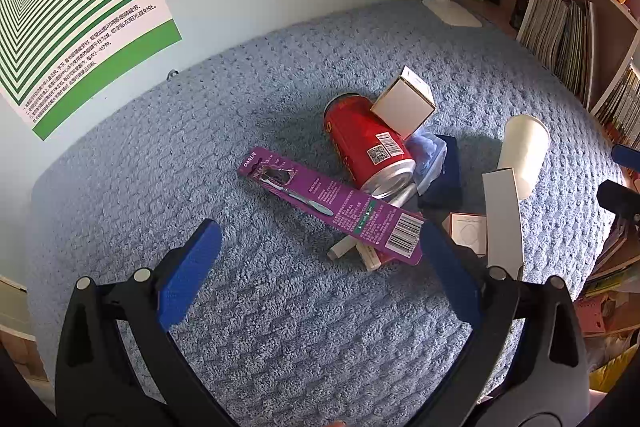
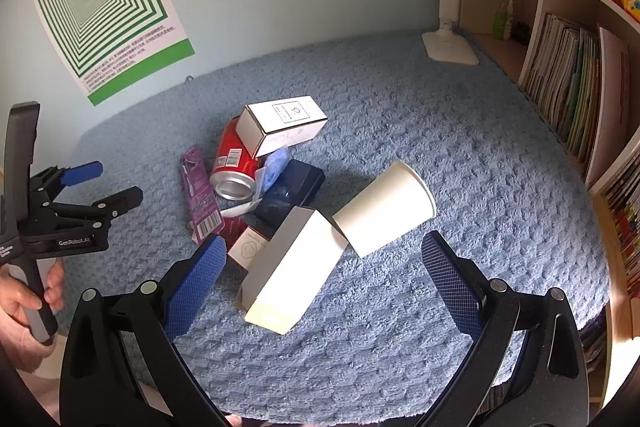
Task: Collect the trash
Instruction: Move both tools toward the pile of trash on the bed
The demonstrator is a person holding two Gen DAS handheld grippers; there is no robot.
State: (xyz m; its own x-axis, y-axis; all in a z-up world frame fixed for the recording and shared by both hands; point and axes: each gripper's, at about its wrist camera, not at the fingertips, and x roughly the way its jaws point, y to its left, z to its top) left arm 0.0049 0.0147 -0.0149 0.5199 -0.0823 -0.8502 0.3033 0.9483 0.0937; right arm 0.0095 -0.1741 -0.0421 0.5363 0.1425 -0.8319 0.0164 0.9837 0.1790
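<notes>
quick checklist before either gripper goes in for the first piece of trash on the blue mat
1. Left gripper open and empty: ok.
2. Right gripper open and empty: ok.
3. Something lined up for the right: ok, the white box lies between its fingers, nearest the camera.
4. Something lined up for the left: ok, the purple toothbrush pack lies ahead, its barcode end by the right finger.
5. Pile stable: not ok, a white carton leans on the red can, and the paper cup lies on its side.
6. Bin for the trash: cannot tell, none in view.
</notes>
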